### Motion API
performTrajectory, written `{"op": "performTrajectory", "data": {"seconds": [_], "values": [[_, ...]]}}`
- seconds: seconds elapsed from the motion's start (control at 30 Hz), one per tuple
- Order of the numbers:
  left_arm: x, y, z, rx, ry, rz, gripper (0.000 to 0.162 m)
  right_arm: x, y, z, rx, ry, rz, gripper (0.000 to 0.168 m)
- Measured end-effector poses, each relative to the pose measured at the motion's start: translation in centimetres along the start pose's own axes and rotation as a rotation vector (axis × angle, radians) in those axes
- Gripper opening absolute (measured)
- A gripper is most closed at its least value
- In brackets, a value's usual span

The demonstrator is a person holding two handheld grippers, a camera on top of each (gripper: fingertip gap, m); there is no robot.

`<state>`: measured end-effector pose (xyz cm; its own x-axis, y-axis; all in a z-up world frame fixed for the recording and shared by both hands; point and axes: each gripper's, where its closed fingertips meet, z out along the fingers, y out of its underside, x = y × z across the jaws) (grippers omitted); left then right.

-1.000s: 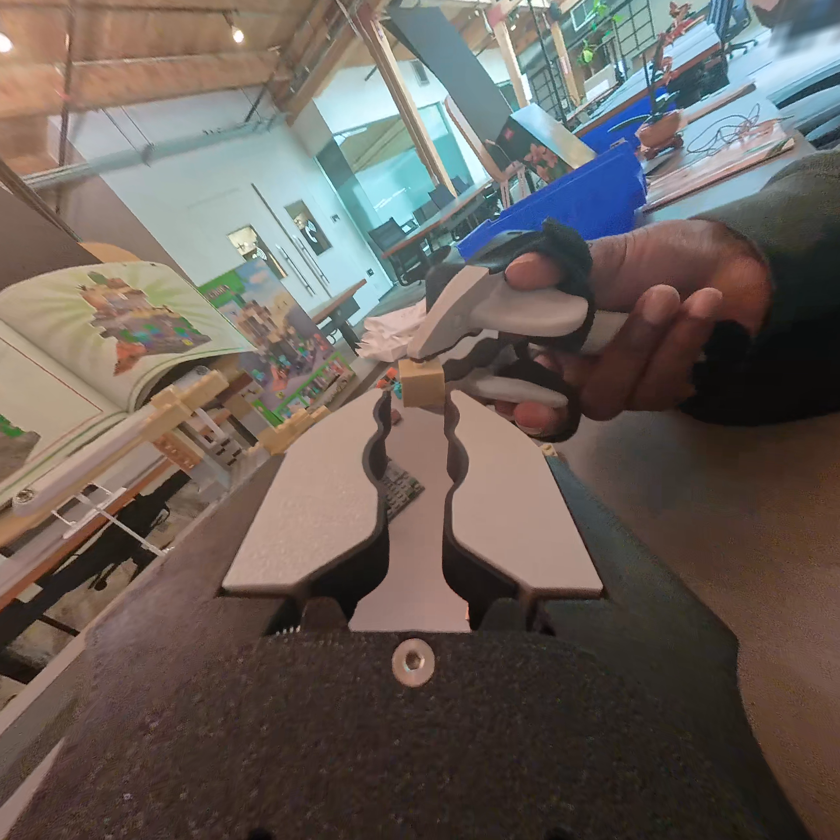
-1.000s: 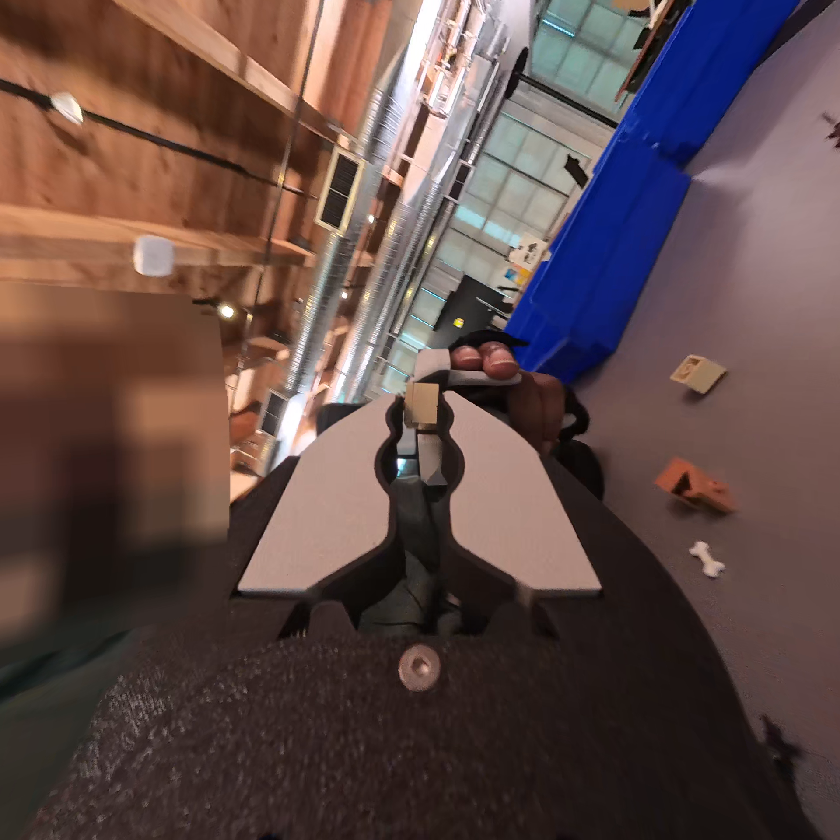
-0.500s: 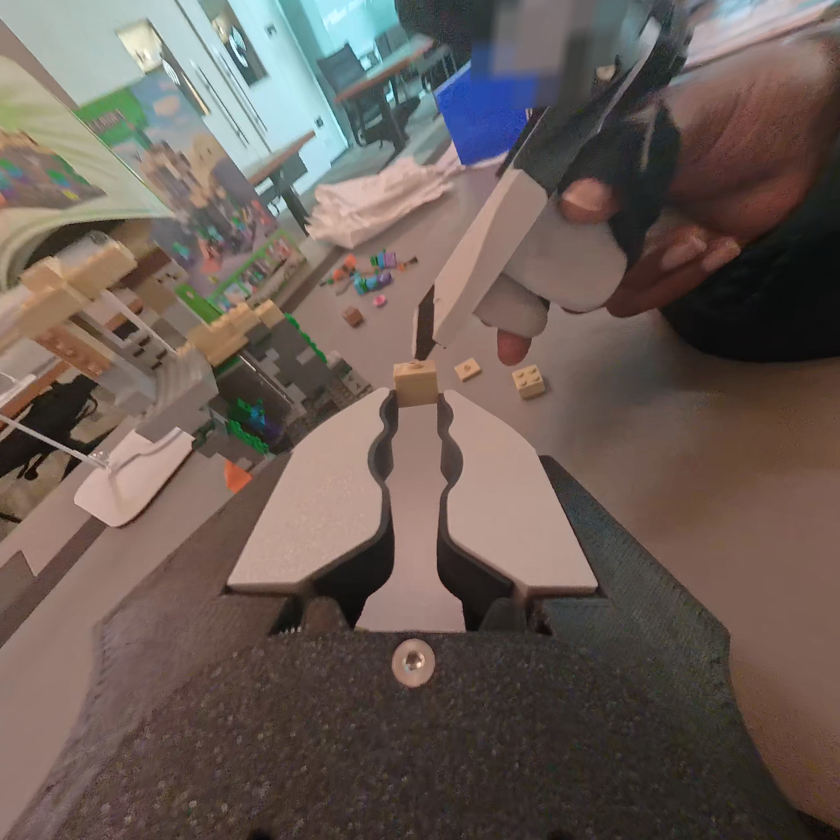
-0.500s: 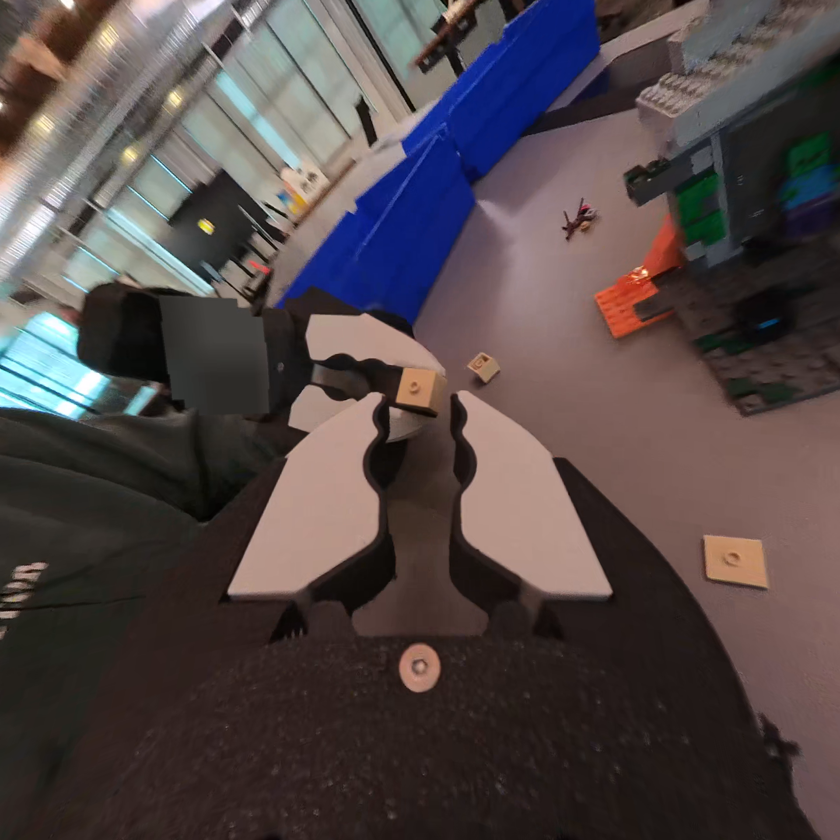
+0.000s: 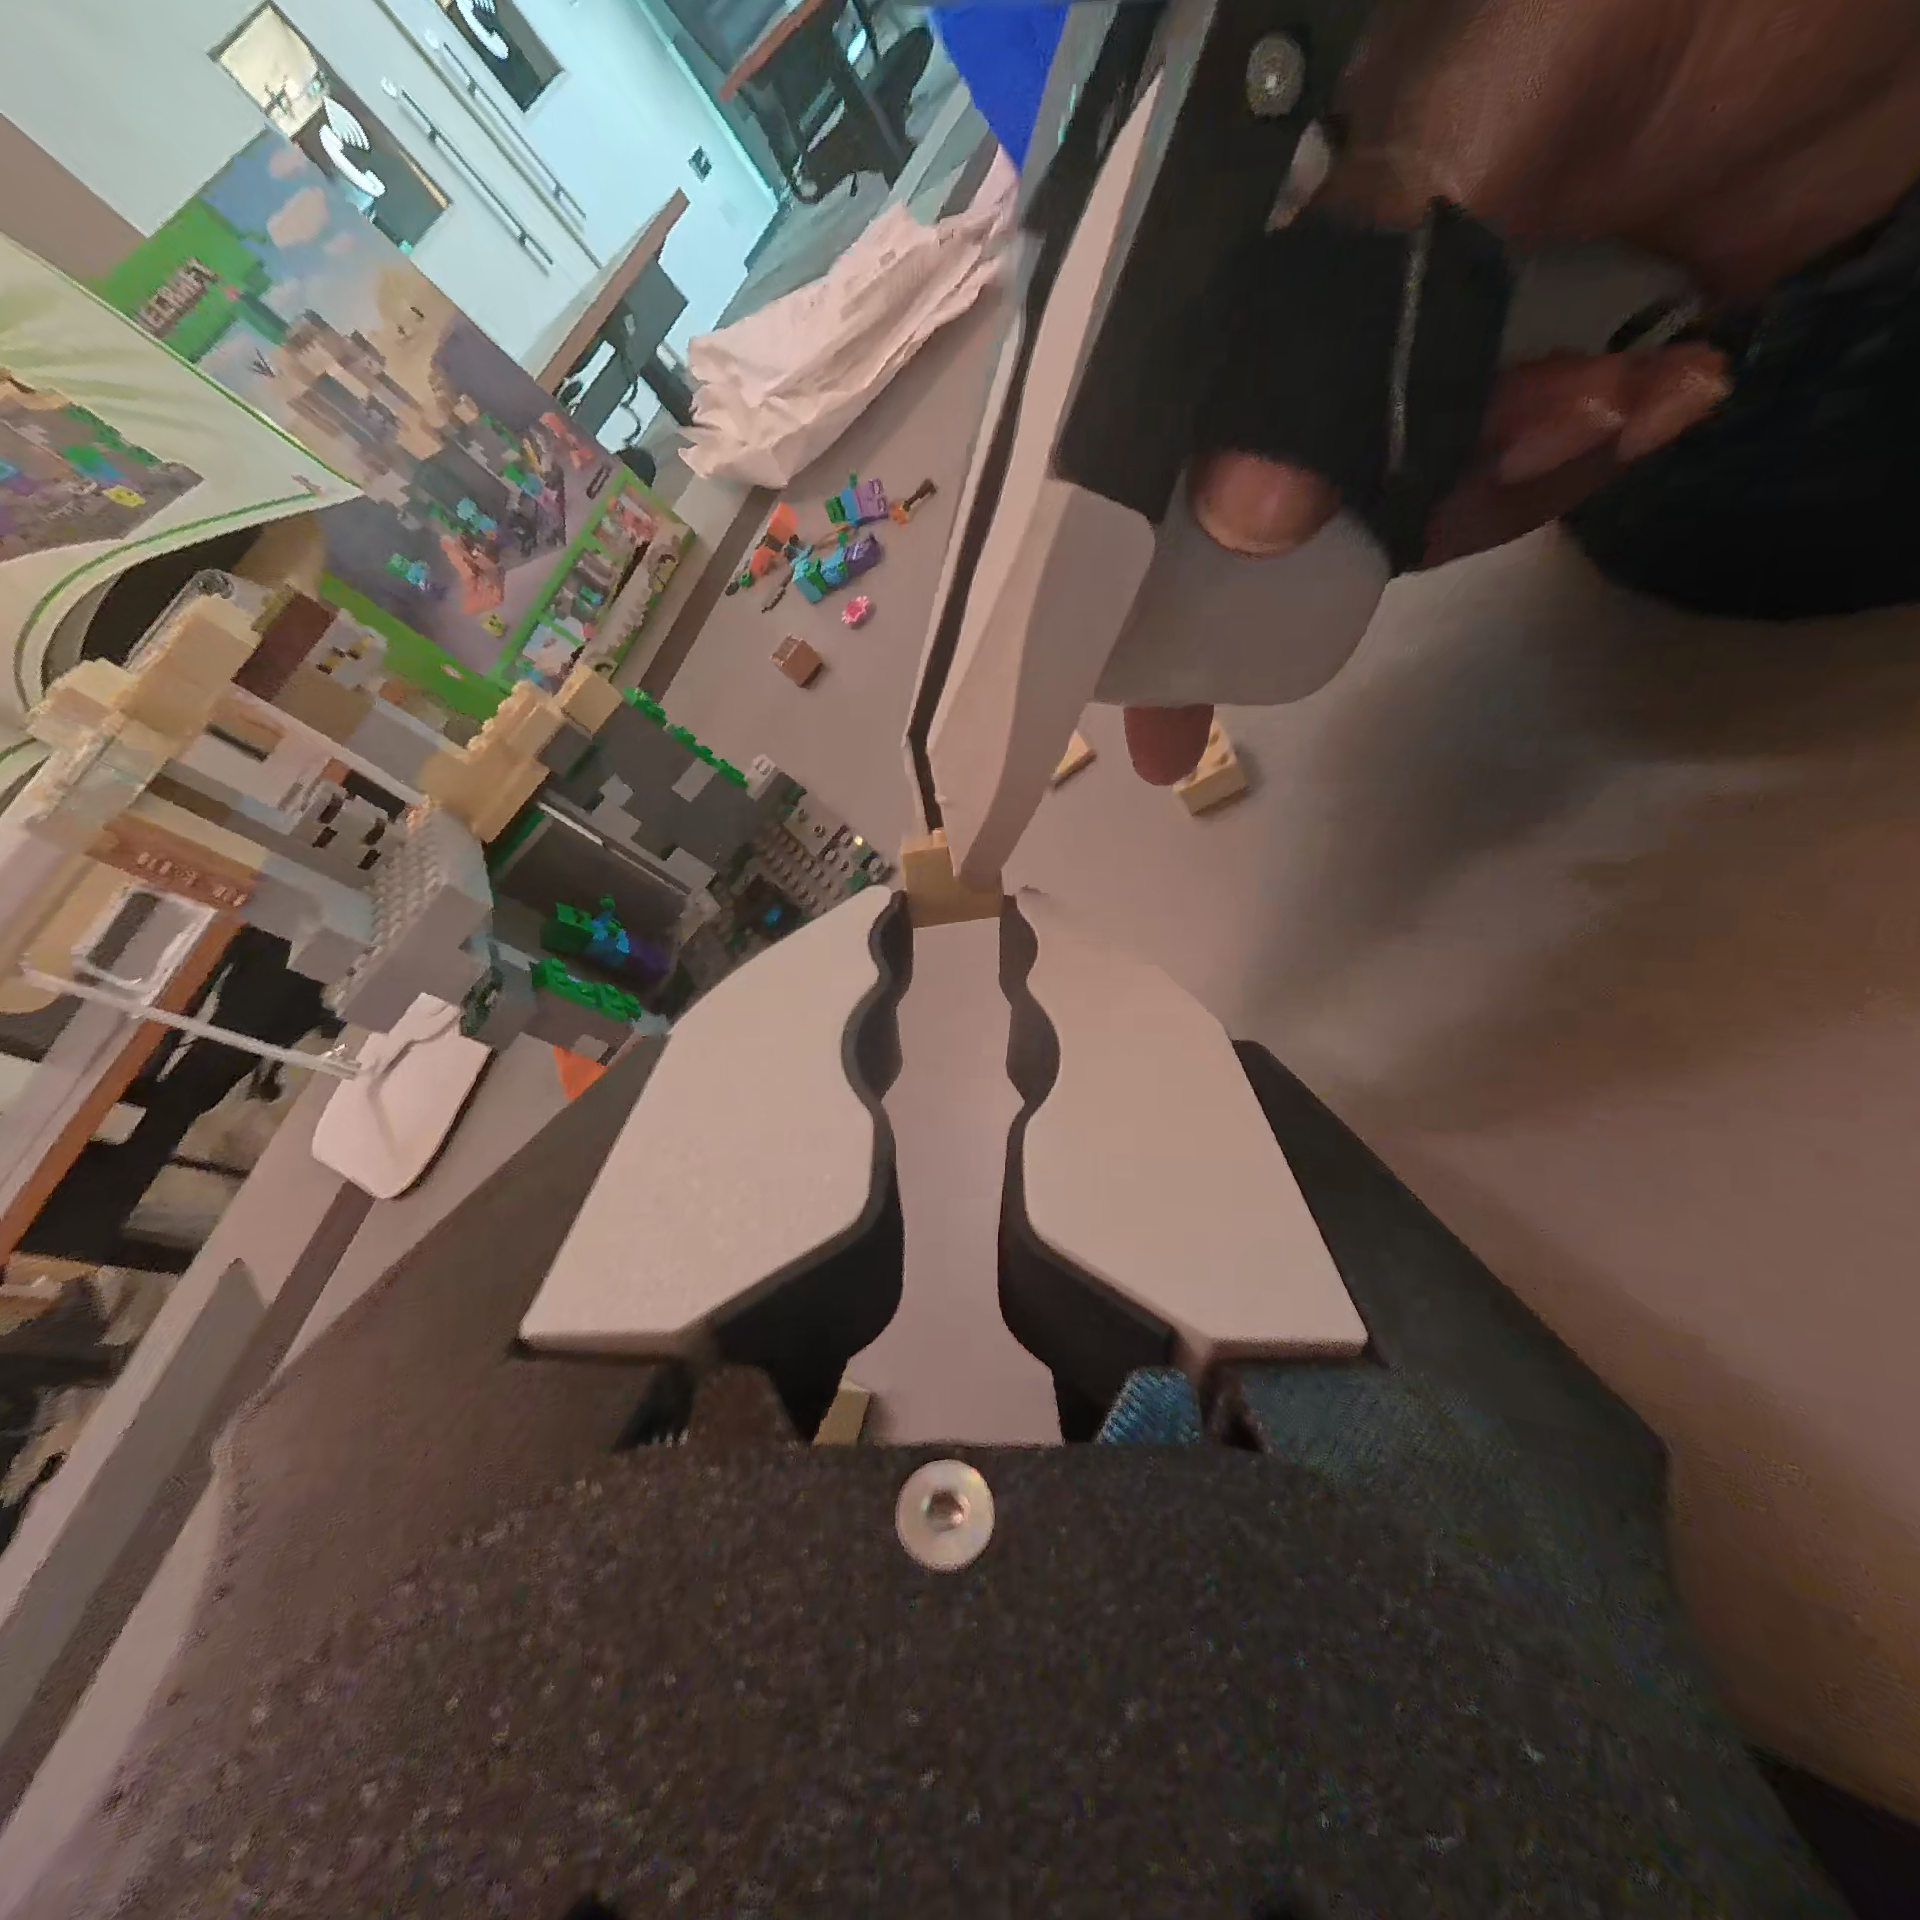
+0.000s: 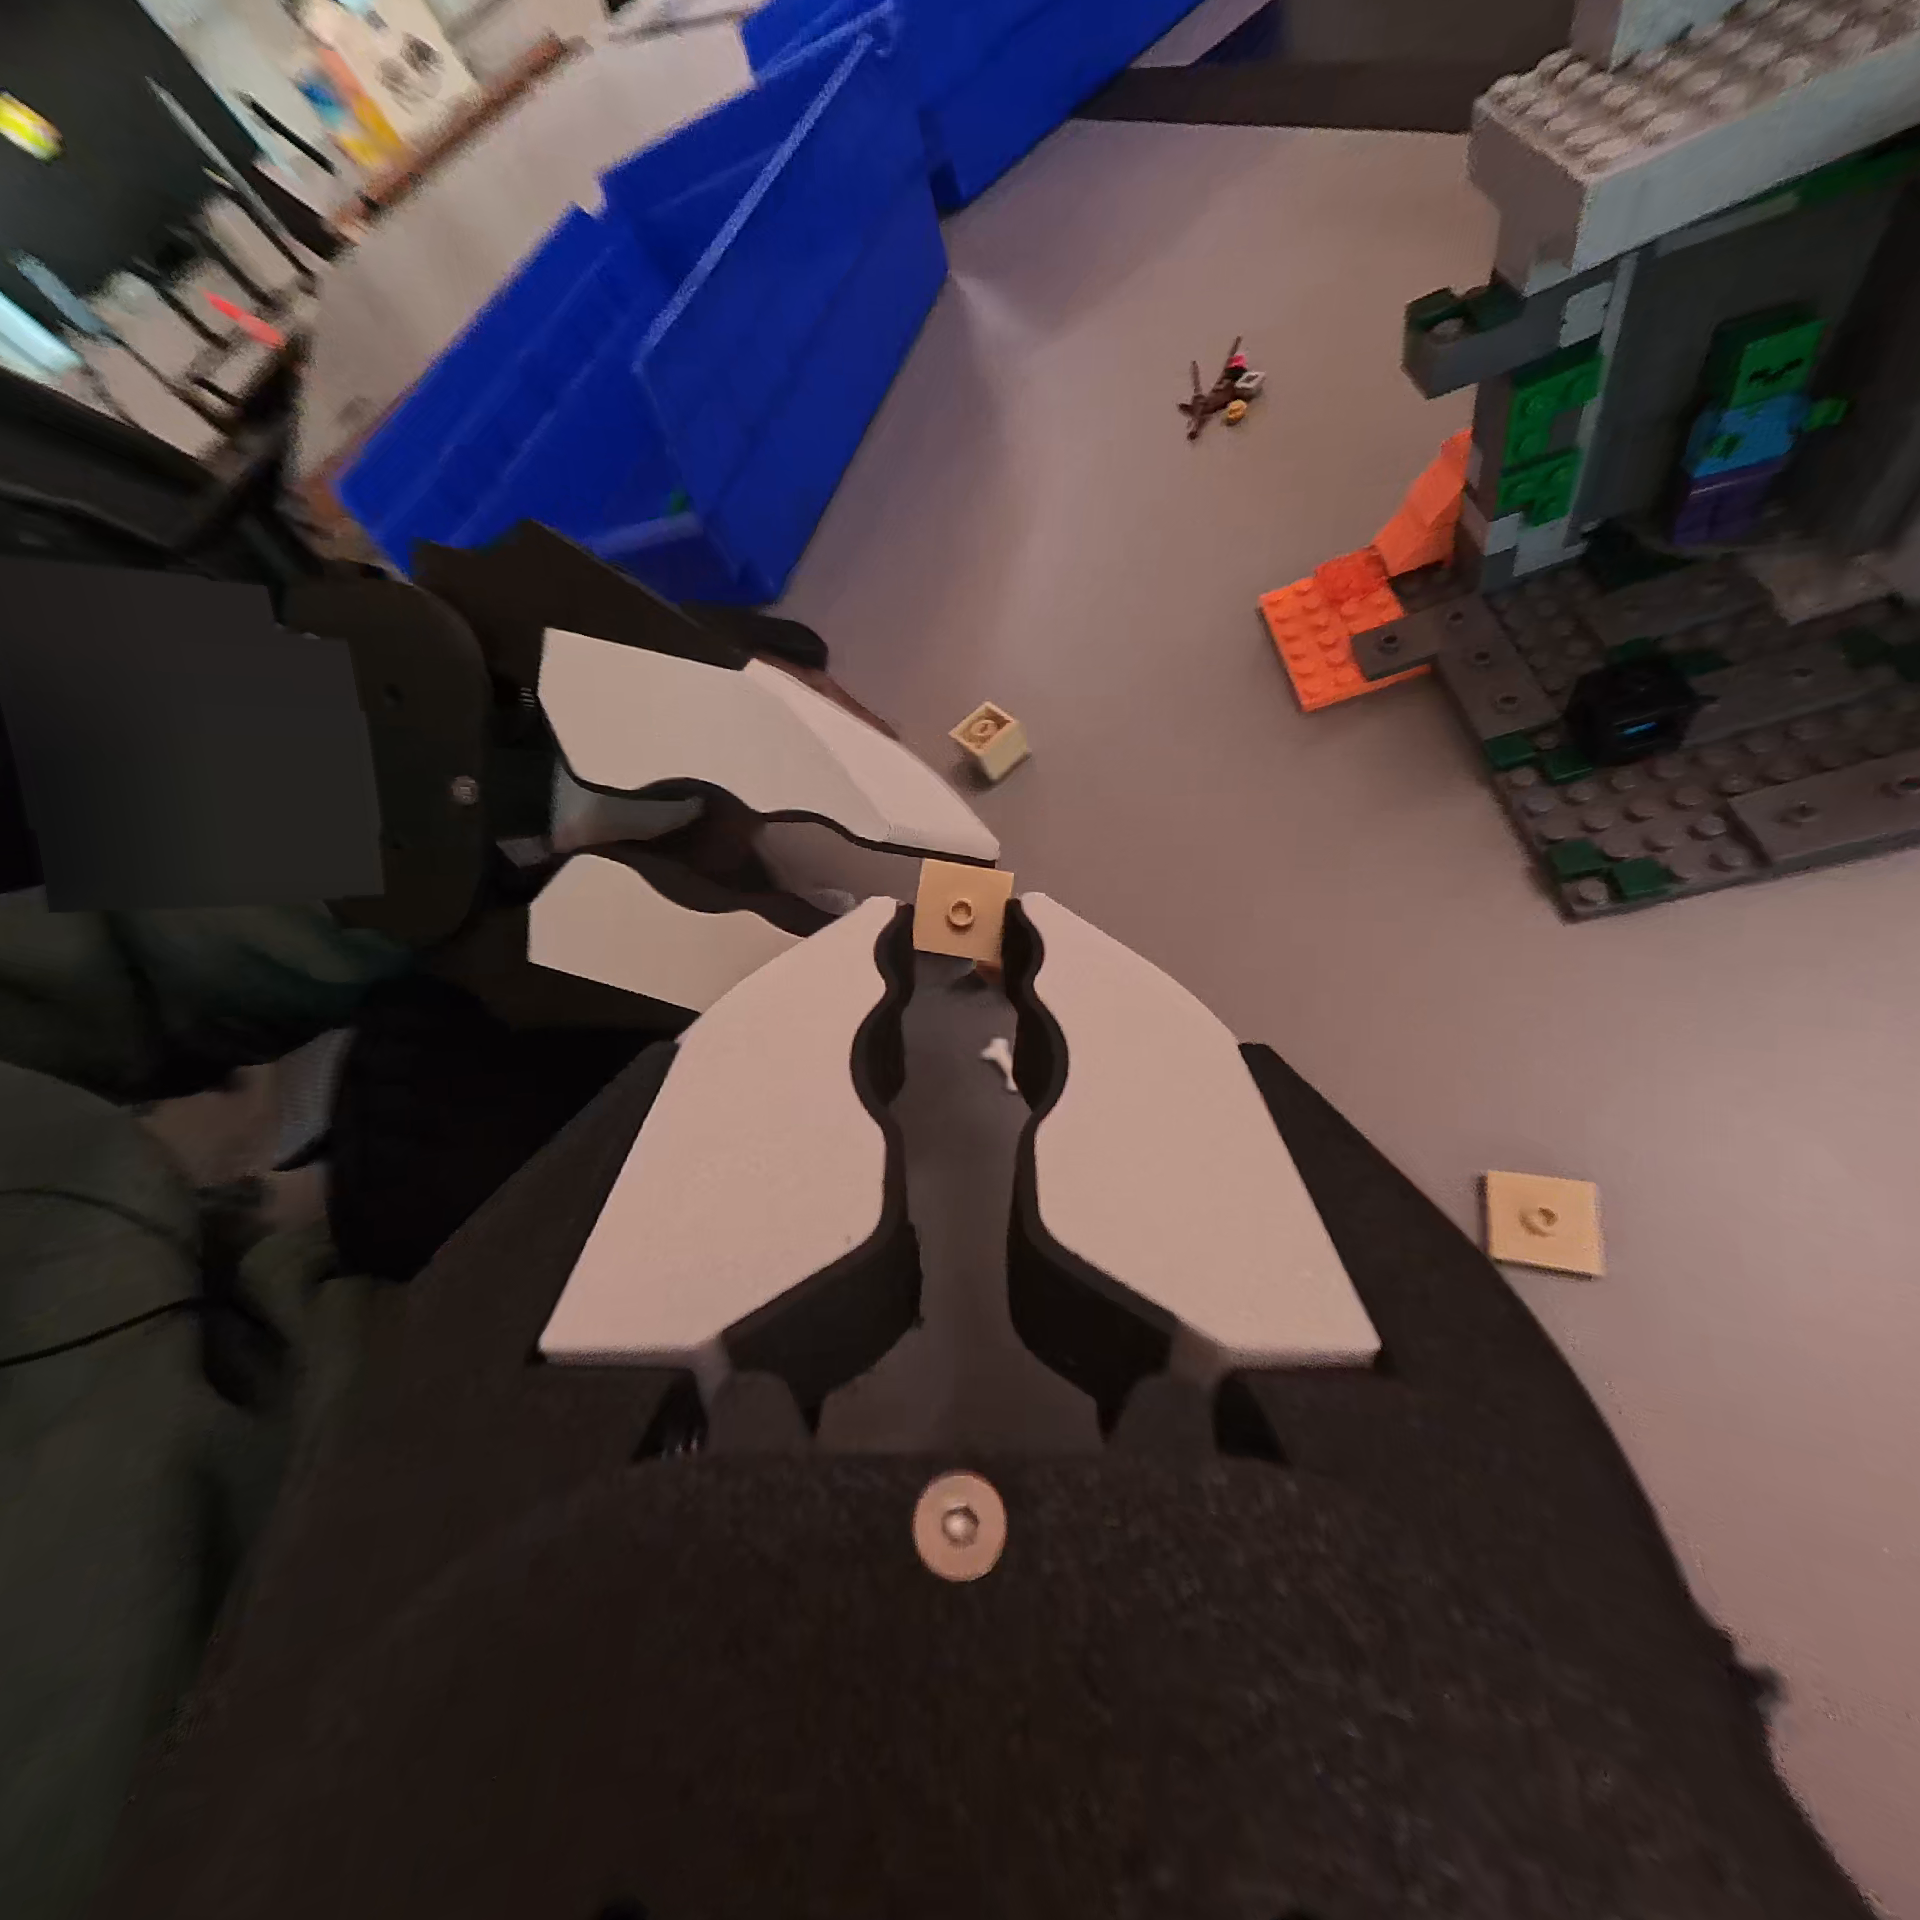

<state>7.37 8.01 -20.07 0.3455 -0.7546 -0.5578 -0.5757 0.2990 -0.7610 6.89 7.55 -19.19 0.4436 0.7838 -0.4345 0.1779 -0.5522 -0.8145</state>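
Note:
A small tan brick with one stud on top [image 5: 940, 885] sits between the fingertips of my left gripper [image 5: 951, 904], and both pads press on it. The right gripper's fingers [image 5: 1023, 665] come down from above onto the same brick, with a hand behind them. In the right wrist view the brick [image 6: 961, 920] is pinched between the pads of my right gripper [image 6: 958, 909]. The left gripper's upper finger [image 6: 790, 748] reaches in from the left and lies against the brick's far edge. The brick is held above the grey table [image 6: 1195, 935].
A grey and green brick-built model [image 6: 1662, 416] stands on a dark baseplate [image 6: 1714, 790] with an orange plate [image 6: 1340, 623]. A loose tan brick [image 6: 992, 740], a tan tile [image 6: 1543, 1221] and a white bone piece [image 6: 1000, 1062] lie on the table. Blue bins [image 6: 727, 364] stand behind. The grippers are tip to tip, or close to it.
A second ago the right gripper held the brick and the left was open around it. The left then shut on it, the right opened and turned, and now the right has shut on it again.

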Motion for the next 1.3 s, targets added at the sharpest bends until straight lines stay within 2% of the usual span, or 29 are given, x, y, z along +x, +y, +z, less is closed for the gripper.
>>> {"op": "performTrajectory", "data": {"seconds": [0.2, 0.37, 0.5, 0.7, 0.77, 0.9, 1.13, 1.3], "values": [[0.0, -2.5, -1.4, 0.203, 0.124, -0.192, 0.016, -1.9, -1.0, -1.6, 0.080, -0.361, 0.276, 0.016], [-0.3, -3.7, -2.2, 0.283, 0.168, -0.288, 0.015, -2.8, -1.7, -2.3, 0.120, -0.504, 0.368, 0.016], [-0.4, -3.6, -2.1, 0.280, 0.129, -0.245, 0.015, -2.7, -1.7, -2.3, 0.122, -0.496, 0.370, 0.016], [0.2, -3.3, -1.5, 0.254, 0.030, -0.037, 0.021, -3.6, -1.0, -1.8, 0.084, -0.518, 0.366, 0.016], [0.4, -3.4, -1.6, 0.256, 0.022, -0.006, 0.018, -3.9, -0.9, -1.6, 0.077, -0.524, 0.360, 0.016], [0.2, -3.4, -1.8, 0.238, 0.028, -0.028, 0.017, -4.0, -1.2, -1.6, 0.098, -0.517, 0.354, 0.016], [-0.5, -3.5, -1.5, 0.225, 0.061, -0.177, 0.018, -3.6, -2.0, -1.6, 0.152, -0.460, 0.317, 0.016], [-0.4, -4.4, -2.0, 0.286, 0.110, -0.228, 0.018, -4.3, -2.3, -2.2, 0.153, -0.539, 0.343, 0.015]]}}
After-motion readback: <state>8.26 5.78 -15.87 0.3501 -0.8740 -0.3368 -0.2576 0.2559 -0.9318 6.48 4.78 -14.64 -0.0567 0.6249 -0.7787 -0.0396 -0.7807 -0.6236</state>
